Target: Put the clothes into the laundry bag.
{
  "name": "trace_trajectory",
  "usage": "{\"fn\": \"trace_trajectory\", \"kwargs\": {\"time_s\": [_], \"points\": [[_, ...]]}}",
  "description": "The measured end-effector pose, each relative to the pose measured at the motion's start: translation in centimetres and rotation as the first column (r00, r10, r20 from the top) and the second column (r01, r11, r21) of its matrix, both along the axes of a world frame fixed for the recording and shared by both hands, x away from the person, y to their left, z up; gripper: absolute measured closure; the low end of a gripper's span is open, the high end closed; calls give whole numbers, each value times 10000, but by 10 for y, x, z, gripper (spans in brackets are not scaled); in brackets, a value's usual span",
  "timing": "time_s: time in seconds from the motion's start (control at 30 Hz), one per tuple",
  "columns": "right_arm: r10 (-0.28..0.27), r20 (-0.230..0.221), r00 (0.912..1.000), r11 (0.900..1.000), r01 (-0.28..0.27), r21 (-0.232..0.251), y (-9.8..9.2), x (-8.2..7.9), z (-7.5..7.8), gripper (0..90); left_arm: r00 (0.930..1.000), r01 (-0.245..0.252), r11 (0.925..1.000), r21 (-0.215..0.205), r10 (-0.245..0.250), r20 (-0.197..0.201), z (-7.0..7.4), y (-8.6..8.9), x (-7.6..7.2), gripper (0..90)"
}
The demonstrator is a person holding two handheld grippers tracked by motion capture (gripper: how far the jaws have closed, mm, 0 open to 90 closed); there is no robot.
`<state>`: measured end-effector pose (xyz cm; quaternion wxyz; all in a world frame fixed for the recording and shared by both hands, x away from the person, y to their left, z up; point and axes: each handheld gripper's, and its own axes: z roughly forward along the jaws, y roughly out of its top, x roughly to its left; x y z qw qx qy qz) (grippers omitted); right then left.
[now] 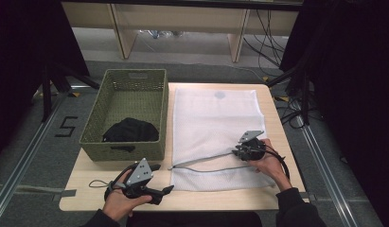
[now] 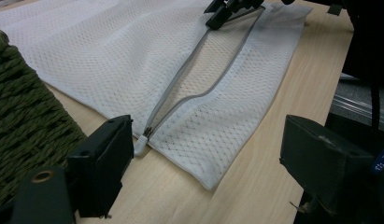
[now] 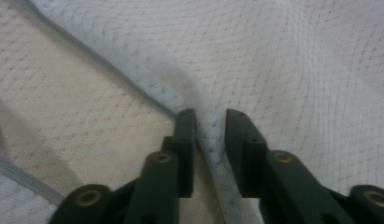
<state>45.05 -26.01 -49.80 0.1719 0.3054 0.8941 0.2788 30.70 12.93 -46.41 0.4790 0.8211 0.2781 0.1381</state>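
On the table (image 1: pixel 88 187), right of the basket (image 1: pixel 123 113), the white mesh bag (image 1: pixel 211 123) lies flat w/ zipper (image 2: pixel 178 88) undone. My right gripper (image 3: pixel 210 135) has nipped the upper zipper edge, jaws nearly together on the mesh. Left gripper (image 2: pixel 203 154) idles wide open, holding nothing, nr the bag's corner. Step: opening the mouth. Next I'd lift that edge w/o losing it, then fetch the black cloth (image 1: pixel 130 130).

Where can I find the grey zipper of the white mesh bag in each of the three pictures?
High view: the zipper runs along the bag's near part, left of the right tongs.
Left gripper view: it forks up from its closed end at lower centre.
Right gripper view: a grey strip in the lower left corner.
Shared landmark: the white mesh bag.
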Motion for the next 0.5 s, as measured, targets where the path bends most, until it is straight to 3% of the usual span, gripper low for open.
{"fn": "trace_trajectory", "kwargs": {"time_s": [0.13,0.33,0.47,0.5], "points": [[268,60,9996,9990,-266,-356,5,0,0,875,10000,18,10000,15,-18,70,1,1,0,176],[654,395,9971,9969,-636,-463,5,0,5,896,9999,20,9999,159,-21,99,2,3,0,187],[420,514,9978,9983,-399,-421,5,-2,10,897,9999,-25,10000,53,24,109,3,3,2,187],[523,633,9966,9981,-501,-369,5,-2,13,897,10000,-92,9997,-241,92,-12,3,3,3,187]]}}
